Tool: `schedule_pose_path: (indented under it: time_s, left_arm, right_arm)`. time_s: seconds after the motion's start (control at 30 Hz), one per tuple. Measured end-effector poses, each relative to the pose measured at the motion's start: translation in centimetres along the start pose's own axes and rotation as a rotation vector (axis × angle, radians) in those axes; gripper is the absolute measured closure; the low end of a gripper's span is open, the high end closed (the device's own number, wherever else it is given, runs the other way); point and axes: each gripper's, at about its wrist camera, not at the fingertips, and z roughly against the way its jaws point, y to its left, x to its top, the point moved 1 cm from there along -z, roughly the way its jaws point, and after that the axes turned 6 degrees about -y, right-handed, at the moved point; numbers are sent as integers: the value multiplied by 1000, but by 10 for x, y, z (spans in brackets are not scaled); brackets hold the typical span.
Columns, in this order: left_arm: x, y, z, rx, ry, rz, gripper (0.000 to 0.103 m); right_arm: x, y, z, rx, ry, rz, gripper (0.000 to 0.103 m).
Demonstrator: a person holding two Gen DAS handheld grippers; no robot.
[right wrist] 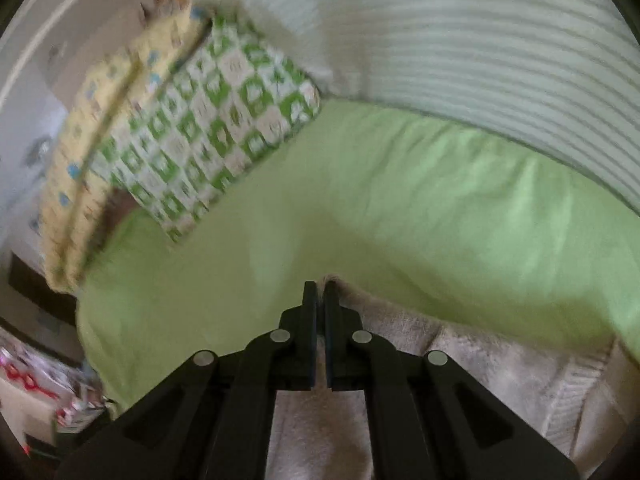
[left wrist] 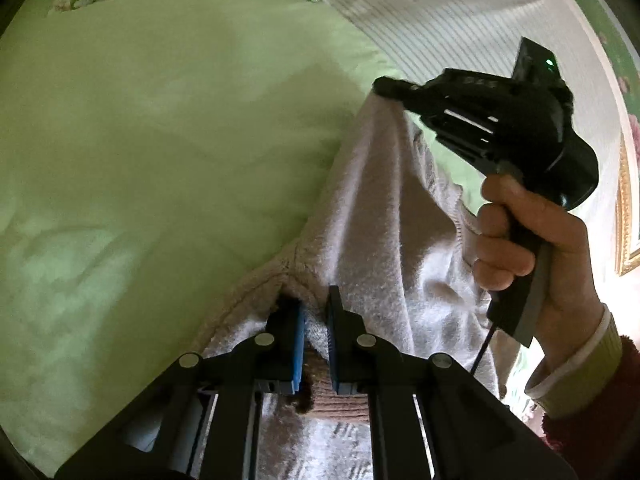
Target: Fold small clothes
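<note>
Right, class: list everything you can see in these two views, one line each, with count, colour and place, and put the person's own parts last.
garment: one, pale grey-beige fleecy, lifted above the bed, pinched at two spots.
sheet: one, light green, covering the bed.
checked pillow: one, green and white, at the bed's far left.
yellow pillow: one, yellow with small prints, behind the checked one.
striped cover: one, white with pale stripes, along the far side.
left gripper: one, black with blue pads, closed on a garment edge.
right gripper: one, black, closed on a garment corner.
right hand: one, gripping the handle.
</note>
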Motion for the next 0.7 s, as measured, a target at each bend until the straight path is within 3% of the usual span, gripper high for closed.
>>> schedule_pose_path:
  time_s: [0.17,0.27,0.37,0.53,0.7]
  left_arm:
    - [-3,8,-5,26,4,-3,94]
    - [1,3,-7,26,17,-17,89]
    - [10,11,-1,6,39,21,84]
    - [1,12,30,-38,46,-2,85]
    - [4,-13,44,-63,25,-109,85]
  right_arm:
    - [-13,-17,-22,-68,34,-23,99]
    - [-16,-28,-21,-36,36,-87,98]
    - [-13,-32,7,-32,-10,-147,96]
    - [-30,-32,84,5,-156,-206,90]
    - [-81,-31,120,-49,-147,-217,81]
